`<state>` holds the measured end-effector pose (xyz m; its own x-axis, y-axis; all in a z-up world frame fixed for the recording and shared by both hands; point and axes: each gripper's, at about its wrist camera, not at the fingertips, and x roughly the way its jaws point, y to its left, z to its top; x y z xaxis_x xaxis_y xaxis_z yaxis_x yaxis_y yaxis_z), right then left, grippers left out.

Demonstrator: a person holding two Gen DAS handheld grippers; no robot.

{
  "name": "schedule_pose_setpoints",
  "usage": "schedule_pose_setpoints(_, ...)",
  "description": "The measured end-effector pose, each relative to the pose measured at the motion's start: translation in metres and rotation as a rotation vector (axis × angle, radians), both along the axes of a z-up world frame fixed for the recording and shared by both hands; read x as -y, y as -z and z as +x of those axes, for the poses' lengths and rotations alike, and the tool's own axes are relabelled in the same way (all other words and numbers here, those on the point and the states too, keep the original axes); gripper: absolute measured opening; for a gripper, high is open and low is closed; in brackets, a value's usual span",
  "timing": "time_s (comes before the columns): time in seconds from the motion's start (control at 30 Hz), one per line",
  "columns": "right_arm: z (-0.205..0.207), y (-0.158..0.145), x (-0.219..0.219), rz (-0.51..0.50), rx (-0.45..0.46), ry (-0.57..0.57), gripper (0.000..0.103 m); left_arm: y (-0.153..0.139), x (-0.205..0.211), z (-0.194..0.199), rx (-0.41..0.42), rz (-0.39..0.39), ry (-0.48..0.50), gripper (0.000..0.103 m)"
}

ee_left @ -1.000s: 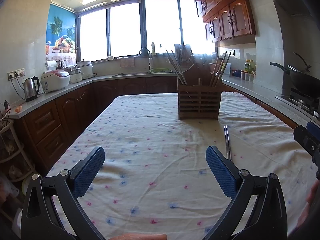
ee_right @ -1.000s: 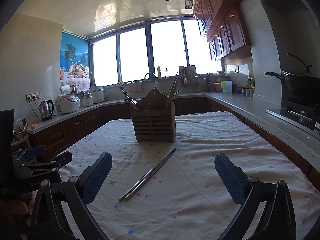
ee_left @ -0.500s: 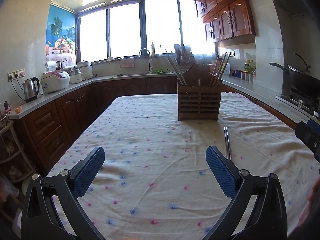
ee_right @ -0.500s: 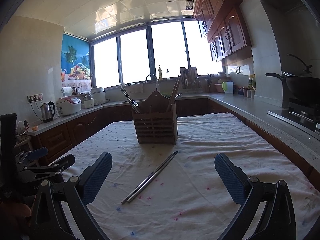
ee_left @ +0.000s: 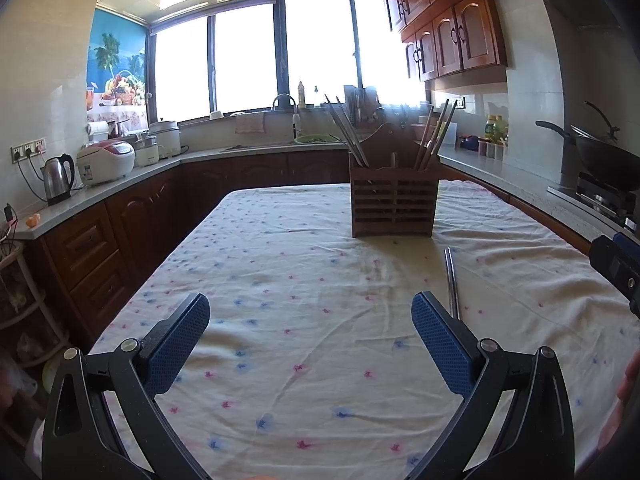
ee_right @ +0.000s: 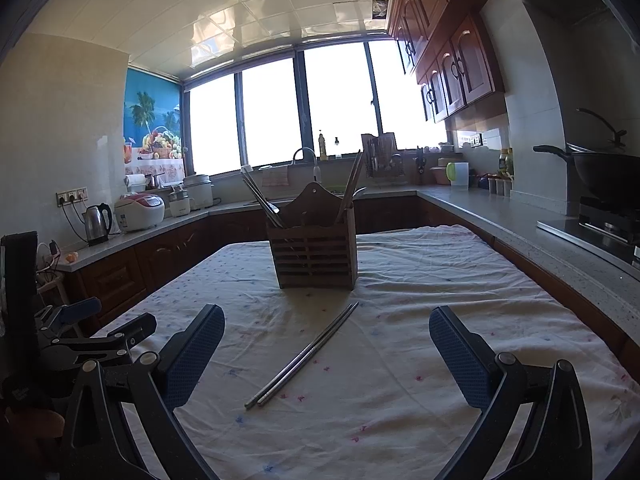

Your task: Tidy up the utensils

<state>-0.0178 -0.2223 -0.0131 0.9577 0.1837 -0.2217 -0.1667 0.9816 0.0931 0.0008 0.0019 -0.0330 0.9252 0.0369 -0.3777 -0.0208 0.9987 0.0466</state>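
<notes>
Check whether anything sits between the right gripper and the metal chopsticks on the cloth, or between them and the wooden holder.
Nothing visible does. The right gripper is open, with the metal chopsticks lying between its fingers on bare tablecloth. Only cloth separates them from the wooden holder.

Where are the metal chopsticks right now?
In the right wrist view, the metal chopsticks lie on the tablecloth, in front of the wooden holder.

no readable text, labels or numbers anywhere
</notes>
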Motion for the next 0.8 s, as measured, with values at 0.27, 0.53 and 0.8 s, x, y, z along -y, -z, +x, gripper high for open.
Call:
schedule_pose_setpoints(0.27, 0.0023, 0.0015, 0.0002, 0.004, -0.005, -0.002, 0.103, 0.0004, 0.0013, 0.0009, -0.006, 0.003, 0.006, 0.103)
schedule_pose_setpoints(0.53, 0.0033, 0.0022, 0.0015, 0.006, -0.006, -0.003, 0.103, 0.0015, 0.0023, 0.0027, -0.015, 0.001, 0.010, 0.103)
schedule_pose_setpoints(0.8, 0.0034, 0.0024, 0.0014, 0.006, -0.008, -0.003, 0.103, 0.0021, 0.0014, 0.0038, -0.018, -0.001, 0.012, 0.103)
